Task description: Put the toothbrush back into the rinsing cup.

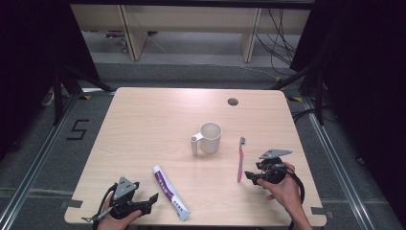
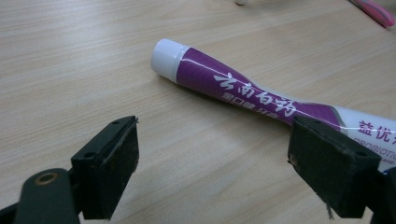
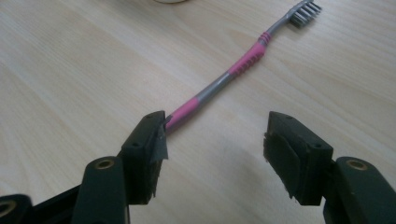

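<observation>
left gripper (image 1: 143,203): jaws spread wide, nothing held; toothpaste tube (image 1: 170,192) lies just beside it near the table's front edge (image 1: 191,224)
right gripper (image 1: 253,176): jaws apart, empty; toothbrush (image 1: 240,159) handle end sits at one jaw
risk: tube could probably get nudged off the front edge, brush skidded by an off-centre pinch
room: plenty left bare behind the cup (image 1: 210,138)

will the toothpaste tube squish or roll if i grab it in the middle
The tube already looks pinched at its waist, so it would probably dent under the left gripper. Its round cap suggests it may roll a little if nudged sideways. The glossy skin could be slippery.
</observation>
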The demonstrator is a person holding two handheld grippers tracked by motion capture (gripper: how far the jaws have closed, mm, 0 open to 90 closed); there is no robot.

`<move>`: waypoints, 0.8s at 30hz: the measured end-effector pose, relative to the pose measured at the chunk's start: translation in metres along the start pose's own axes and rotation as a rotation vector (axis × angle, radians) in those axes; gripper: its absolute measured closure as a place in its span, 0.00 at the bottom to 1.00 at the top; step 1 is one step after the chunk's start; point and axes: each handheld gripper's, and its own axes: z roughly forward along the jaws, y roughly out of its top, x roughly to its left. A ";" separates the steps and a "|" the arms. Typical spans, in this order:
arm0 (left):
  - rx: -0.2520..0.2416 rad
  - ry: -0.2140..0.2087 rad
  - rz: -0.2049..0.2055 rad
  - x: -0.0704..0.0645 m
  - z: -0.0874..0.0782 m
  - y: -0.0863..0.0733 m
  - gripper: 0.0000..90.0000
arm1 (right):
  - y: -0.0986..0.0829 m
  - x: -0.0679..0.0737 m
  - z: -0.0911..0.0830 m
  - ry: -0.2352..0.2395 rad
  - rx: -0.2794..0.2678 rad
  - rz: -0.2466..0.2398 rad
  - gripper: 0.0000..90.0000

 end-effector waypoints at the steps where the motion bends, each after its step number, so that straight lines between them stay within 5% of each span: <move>1: 0.002 -0.001 0.001 0.000 0.000 0.000 0.18 | 0.003 0.003 0.003 0.004 0.018 0.027 0.48; 2: 0.000 -0.003 -0.001 0.000 0.000 0.000 0.18 | 0.009 0.002 0.008 0.001 0.035 -0.001 0.51; 9: -0.001 -0.005 -0.001 0.000 0.000 0.001 0.18 | 0.027 0.001 0.024 -0.005 0.080 0.036 0.58; 12: -0.002 -0.006 -0.003 0.000 0.000 0.001 0.18 | 0.032 -0.001 0.028 -0.012 0.080 0.005 0.61; 19: -0.003 -0.006 0.004 0.001 0.000 0.001 0.18 | 0.050 -0.008 0.043 -0.038 0.120 0.008 0.73; 20: -0.003 -0.006 0.004 0.001 0.000 0.001 0.18 | 0.051 -0.006 0.044 -0.041 0.140 0.043 0.73; 21: -0.003 -0.008 0.003 0.001 0.000 0.001 0.18 | 0.053 -0.009 0.046 -0.045 0.132 0.011 0.74; 24: 0.000 -0.006 0.010 0.001 -0.001 0.001 0.18 | 0.055 -0.010 0.049 -0.058 0.162 0.015 0.75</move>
